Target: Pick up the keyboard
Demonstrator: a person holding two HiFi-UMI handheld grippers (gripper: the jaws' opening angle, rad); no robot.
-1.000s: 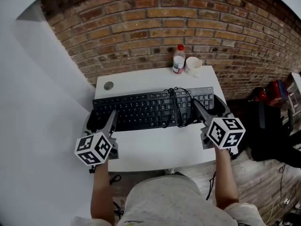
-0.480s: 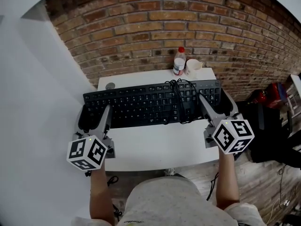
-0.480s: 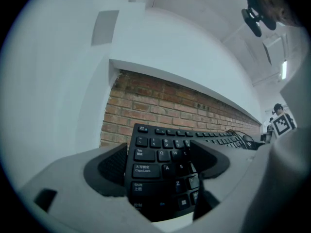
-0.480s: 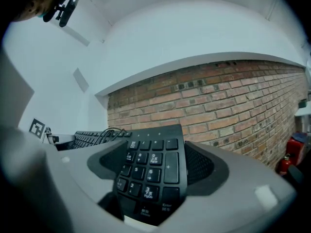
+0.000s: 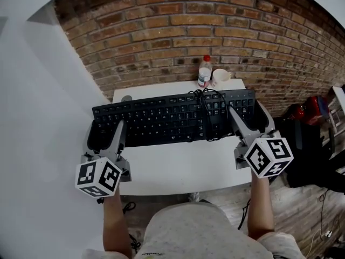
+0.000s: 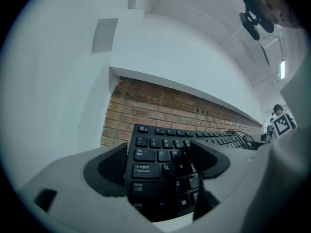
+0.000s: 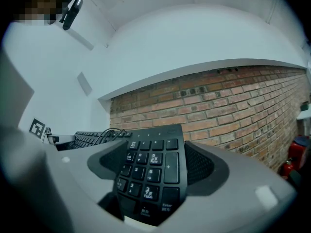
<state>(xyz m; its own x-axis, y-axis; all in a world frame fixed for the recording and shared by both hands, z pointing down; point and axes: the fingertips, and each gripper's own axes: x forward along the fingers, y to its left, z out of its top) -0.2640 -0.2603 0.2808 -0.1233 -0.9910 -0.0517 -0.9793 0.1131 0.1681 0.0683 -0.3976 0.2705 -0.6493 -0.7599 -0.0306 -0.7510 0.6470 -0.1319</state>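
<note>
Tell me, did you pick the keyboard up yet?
Almost. Done: the left tool and the right tool each clamp one end of the keyboard. In hand: it looks raised a little above the table, with its cable coiled on top. Left: lift it fully clear.

a white table (image 5: 178,170) stands against a red brick wall (image 5: 161,31), with a plain white wall (image 5: 38,117) on the left.

You wore a pale speckled shirt (image 5: 186,228). Your left gripper (image 5: 106,131) and right gripper (image 5: 249,117) were grey, with black-and-white cubes (image 5: 97,177).
</note>
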